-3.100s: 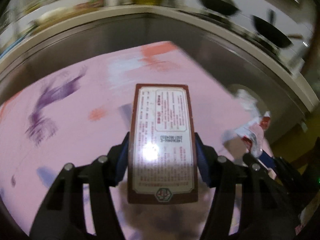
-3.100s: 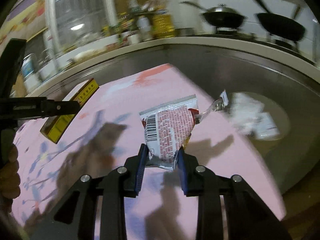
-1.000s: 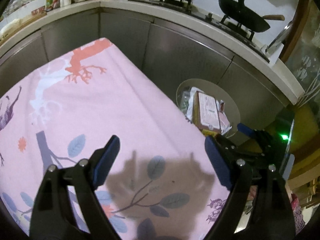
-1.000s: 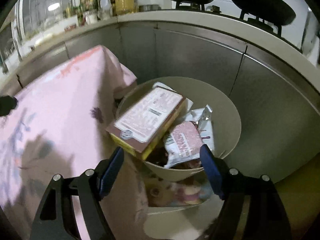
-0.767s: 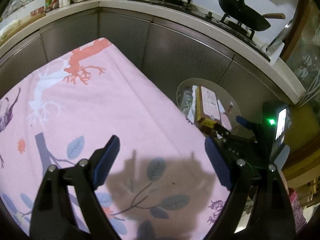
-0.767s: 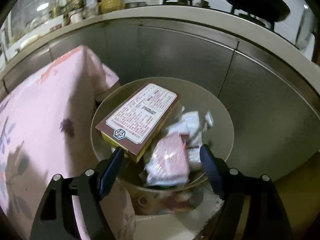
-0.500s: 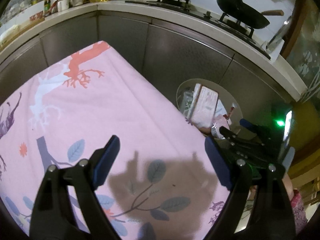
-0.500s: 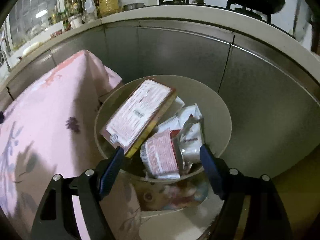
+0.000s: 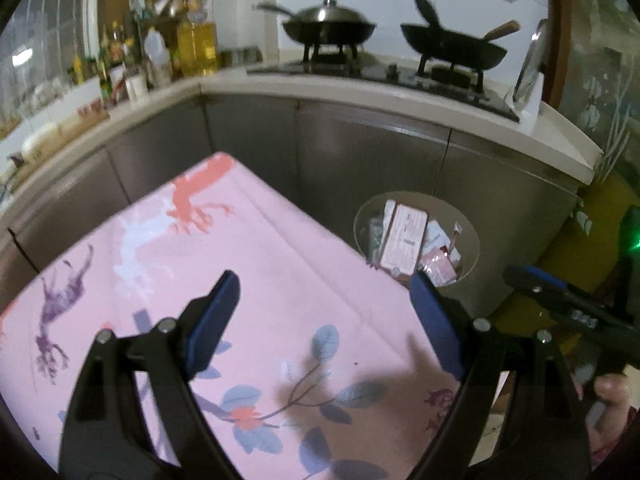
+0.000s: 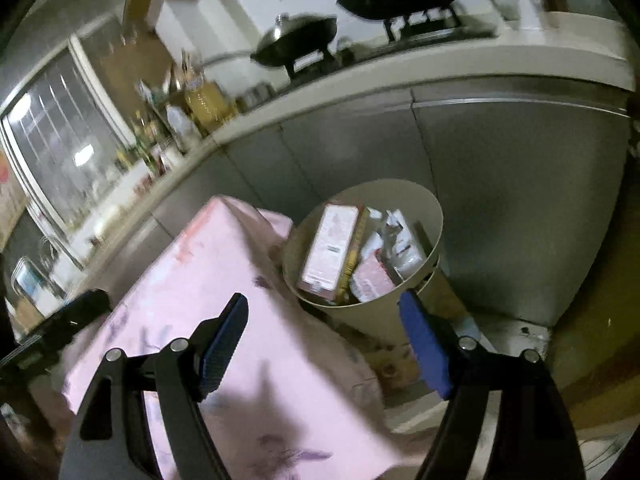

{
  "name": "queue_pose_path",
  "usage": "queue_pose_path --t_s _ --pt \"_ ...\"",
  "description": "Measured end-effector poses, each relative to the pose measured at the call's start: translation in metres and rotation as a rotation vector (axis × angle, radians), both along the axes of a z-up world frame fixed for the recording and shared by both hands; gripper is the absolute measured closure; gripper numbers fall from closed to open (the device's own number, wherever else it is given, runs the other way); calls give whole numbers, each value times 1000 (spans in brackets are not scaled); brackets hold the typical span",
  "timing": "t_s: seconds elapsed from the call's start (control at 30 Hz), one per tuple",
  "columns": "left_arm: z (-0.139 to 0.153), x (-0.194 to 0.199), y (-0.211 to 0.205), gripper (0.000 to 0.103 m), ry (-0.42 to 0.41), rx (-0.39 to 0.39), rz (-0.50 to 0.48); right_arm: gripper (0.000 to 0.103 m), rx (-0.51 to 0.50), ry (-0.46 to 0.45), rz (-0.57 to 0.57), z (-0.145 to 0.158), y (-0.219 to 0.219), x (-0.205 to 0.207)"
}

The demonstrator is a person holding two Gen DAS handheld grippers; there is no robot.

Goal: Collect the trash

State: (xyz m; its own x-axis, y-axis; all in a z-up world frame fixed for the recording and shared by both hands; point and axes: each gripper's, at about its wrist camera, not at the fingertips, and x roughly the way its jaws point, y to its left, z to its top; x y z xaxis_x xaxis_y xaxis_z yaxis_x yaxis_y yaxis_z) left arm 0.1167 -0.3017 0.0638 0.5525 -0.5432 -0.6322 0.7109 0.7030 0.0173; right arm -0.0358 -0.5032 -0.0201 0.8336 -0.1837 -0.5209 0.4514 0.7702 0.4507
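Note:
A beige trash bin (image 10: 434, 216) stands on the floor off the table's far corner, against the grey cabinets. Inside it leans a brown box with a pale label (image 10: 330, 246) beside a red snack wrapper (image 10: 372, 280) and white wrappers. The same bin (image 9: 470, 240) and box (image 9: 404, 238) show at the right of the left wrist view. My left gripper (image 9: 324, 300) hangs open and empty over the pink tablecloth (image 9: 248, 256). My right gripper (image 10: 324, 322) is open and empty, back from the bin above the table's corner; one of its fingers (image 9: 560, 300) pokes in at the right.
Grey cabinet fronts (image 10: 520, 184) wrap around behind the bin under a pale counter. Two dark pans (image 9: 328, 28) sit on the stove, and bottles (image 9: 196, 46) crowd the counter's left end. A hand (image 9: 612, 396) shows at the lower right. The floor by the bin holds a crumpled printed bag (image 10: 400, 364).
Both grippers have pulled back and risen, so the bin looks smaller and farther. The right view has rolled and tilted. The box and wrapper have settled deeper into the bin.

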Motion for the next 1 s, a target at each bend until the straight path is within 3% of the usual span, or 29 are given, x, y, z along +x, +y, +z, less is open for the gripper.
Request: queue_pose_path --t_s 0.07,0.23,0.43,0.7,1.0 --pt "8 -9 6 14 -36 -10 4 28 2 -34 -23 12 9 -12" --pt "26 -33 27 11 -109 -32 13 28 -29 -97 -47 46 34 -41" --pt "42 -51 61 6 -145 -56 64 25 -73 -125 -22 74 70 -55" --pt "52 -60 130 6 -169 -33 233 16 -110 -102 71 86 129 -44" --pt "49 -69 192 6 -171 -34 337 11 -132 -83 186 92 192 -35"
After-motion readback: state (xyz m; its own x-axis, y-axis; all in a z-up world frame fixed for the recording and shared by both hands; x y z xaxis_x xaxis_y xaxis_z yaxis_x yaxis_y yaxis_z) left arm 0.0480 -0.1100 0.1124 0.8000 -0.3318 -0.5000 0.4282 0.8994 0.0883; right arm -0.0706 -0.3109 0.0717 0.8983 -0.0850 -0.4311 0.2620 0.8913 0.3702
